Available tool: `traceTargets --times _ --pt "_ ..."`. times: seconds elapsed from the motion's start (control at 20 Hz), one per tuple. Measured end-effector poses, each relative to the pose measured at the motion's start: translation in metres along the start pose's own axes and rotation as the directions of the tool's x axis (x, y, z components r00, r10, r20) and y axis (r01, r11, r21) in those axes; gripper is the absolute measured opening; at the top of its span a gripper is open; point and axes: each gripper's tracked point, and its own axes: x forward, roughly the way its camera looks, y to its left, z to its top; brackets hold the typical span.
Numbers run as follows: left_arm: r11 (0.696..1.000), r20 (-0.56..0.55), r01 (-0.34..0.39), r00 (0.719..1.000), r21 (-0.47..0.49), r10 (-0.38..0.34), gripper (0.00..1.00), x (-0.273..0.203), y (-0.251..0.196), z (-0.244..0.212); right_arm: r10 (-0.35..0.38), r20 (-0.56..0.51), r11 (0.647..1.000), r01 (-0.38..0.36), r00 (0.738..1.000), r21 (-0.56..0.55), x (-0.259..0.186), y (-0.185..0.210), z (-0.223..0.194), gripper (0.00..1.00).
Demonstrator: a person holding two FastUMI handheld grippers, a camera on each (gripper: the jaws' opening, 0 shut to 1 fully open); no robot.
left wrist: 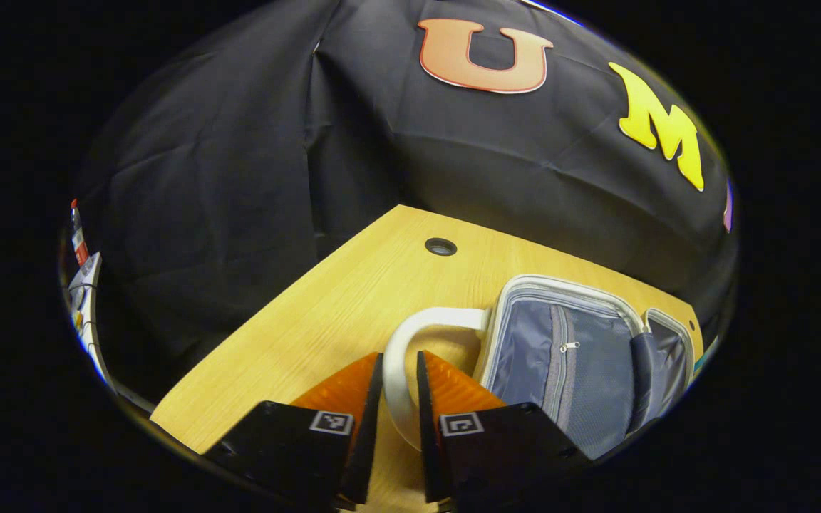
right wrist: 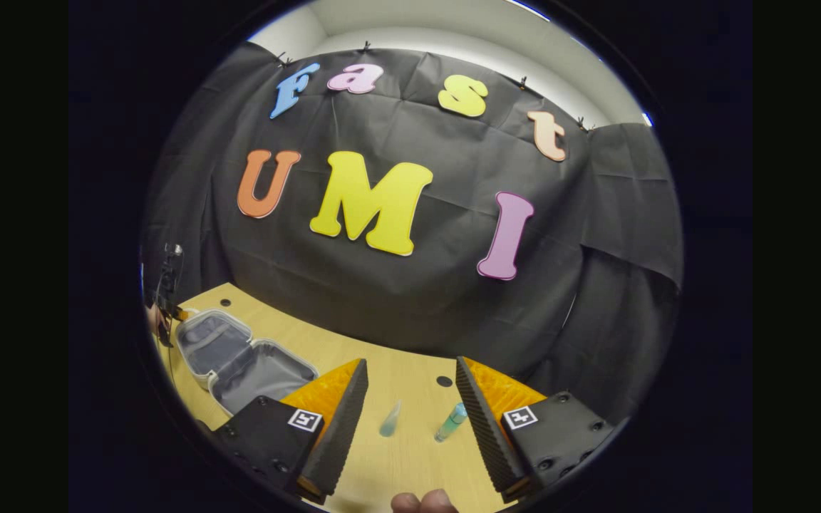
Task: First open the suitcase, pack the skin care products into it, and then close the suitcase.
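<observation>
The small suitcase (left wrist: 567, 370) lies open on the wooden table (left wrist: 353, 299), its grey zipped lining showing. Its white loop handle (left wrist: 393, 356) runs between the fingers of my left gripper (left wrist: 400, 356), which is shut on it. In the right gripper view the open suitcase (right wrist: 239, 363) sits at the left, with the other gripper (right wrist: 168, 303) at its far end. My right gripper (right wrist: 411, 362) is open above the table. Two skin care items lie between and beyond its fingers: a pale clear tube (right wrist: 390, 419) and a teal bottle (right wrist: 450, 422).
A round cable hole (left wrist: 440, 246) is set in the table near the back edge, also visible as the hole (right wrist: 444, 381) past the bottle. Black cloth walls close off the back. Fingertips of a hand (right wrist: 421, 502) show at the bottom edge.
</observation>
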Motion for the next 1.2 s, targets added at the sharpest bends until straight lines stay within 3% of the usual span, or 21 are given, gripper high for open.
traceTargets --times 0.05,0.1,0.25,0.4,0.65,0.9,1.0,1.2 --pt "1.000 0.013 -0.005 1.000 0.011 0.005 0.54 -0.003 0.001 0.004 0.003 0.000 1.000 -0.003 1.000 0.004 0.000 0.001 -0.001 0.74" --pt "1.000 0.031 0.006 1.000 0.015 -0.006 0.45 -0.008 -0.002 0.011 0.005 0.000 1.000 -0.005 1.000 0.010 0.000 0.000 -0.002 0.74" --pt "0.999 0.120 0.029 0.992 0.042 -0.034 0.95 -0.038 -0.020 0.039 0.009 0.002 0.999 -0.009 1.000 0.034 0.000 -0.004 -0.005 0.74" --pt "0.996 0.210 0.047 0.976 0.072 -0.061 0.97 -0.082 -0.048 0.070 0.024 0.012 0.998 -0.025 1.000 0.057 0.001 -0.008 -0.009 0.74" --pt "0.989 0.329 0.090 0.936 0.116 -0.124 0.98 -0.161 -0.134 0.094 0.046 0.017 0.994 -0.048 0.999 0.095 0.003 -0.021 -0.027 0.74" --pt "0.974 0.356 0.173 0.910 0.143 -0.214 0.98 -0.225 -0.232 0.085 0.042 0.005 0.989 -0.042 0.999 0.142 0.004 -0.050 -0.047 0.74" --pt "0.975 0.361 0.187 0.907 0.122 -0.219 0.98 -0.244 -0.260 0.077 0.018 0.002 0.988 -0.018 1.000 0.154 0.006 -0.069 -0.054 0.74" --pt "0.954 0.346 0.272 0.889 0.126 -0.299 0.98 -0.269 -0.330 0.059 -0.007 -0.028 0.984 0.012 1.000 0.176 0.009 -0.097 -0.073 0.72"
